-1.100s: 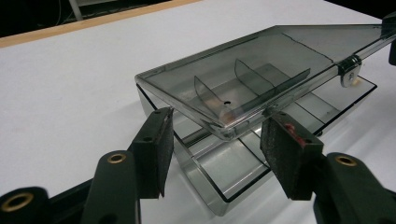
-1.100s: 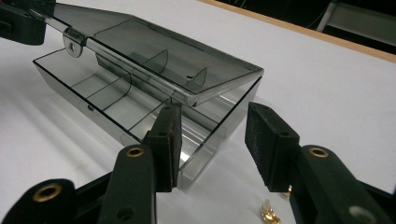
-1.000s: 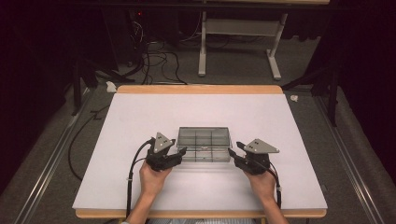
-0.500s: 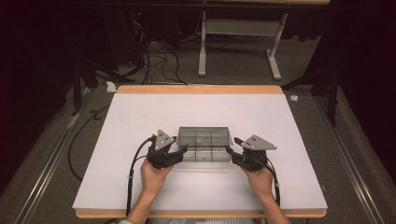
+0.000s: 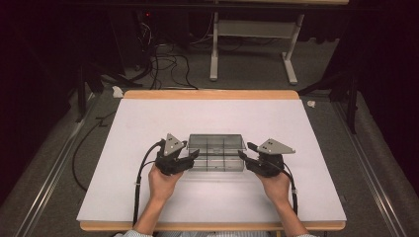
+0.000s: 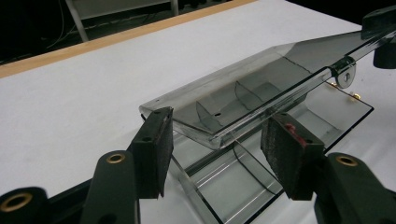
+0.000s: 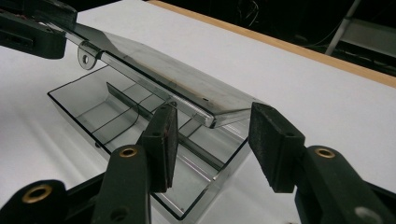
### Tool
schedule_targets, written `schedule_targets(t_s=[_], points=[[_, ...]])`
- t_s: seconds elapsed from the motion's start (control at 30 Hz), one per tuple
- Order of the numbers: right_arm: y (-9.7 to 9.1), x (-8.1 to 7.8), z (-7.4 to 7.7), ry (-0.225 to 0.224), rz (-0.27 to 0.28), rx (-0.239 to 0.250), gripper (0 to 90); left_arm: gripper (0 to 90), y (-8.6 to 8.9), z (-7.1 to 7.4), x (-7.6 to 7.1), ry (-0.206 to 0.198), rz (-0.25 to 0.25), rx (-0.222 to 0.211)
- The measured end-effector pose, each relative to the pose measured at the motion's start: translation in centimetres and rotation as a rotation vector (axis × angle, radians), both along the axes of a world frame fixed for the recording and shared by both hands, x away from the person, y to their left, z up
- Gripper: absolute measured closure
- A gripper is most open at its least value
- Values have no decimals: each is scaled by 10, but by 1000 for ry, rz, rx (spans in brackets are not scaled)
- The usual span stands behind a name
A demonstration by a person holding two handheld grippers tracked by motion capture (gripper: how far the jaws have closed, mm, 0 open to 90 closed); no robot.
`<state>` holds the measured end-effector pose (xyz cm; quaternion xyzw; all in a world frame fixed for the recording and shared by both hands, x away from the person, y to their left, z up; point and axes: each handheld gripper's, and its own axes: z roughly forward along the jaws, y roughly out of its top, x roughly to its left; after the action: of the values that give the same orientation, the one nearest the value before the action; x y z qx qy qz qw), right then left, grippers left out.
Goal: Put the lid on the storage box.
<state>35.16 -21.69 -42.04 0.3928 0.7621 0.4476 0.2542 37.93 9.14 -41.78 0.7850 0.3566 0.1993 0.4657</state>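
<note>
A smoky clear compartment box (image 5: 216, 153) lies at the table's front centre with its lid (image 6: 243, 88) tilted partly up over the divided base (image 6: 243, 182). My left gripper (image 5: 191, 158) is at the box's left end, and its jaws (image 6: 219, 140) stand apart around the lid's end corner. At the right end, my right gripper (image 5: 244, 156) likewise has its pads (image 7: 161, 144) apart, with the lid (image 7: 159, 70) corner between them above the base (image 7: 93, 112). No pad visibly presses on the plastic. Whether the lid rests on any fingertip I cannot tell.
The white table top (image 5: 212, 118) has a wooden far edge (image 5: 212, 94) and bare room all around the box. Behind the table, on the floor, are cables (image 5: 163, 64) and a white desk frame (image 5: 252, 44). A black cable (image 5: 141, 182) trails from my left gripper.
</note>
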Motion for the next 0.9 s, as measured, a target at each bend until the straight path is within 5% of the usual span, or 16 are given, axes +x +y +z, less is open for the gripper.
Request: schedule_targets(t_s=[0.9], points=[[2, 17, 12, 33, 22, 15, 519, 410, 1, 7, 16, 4, -8, -19]])
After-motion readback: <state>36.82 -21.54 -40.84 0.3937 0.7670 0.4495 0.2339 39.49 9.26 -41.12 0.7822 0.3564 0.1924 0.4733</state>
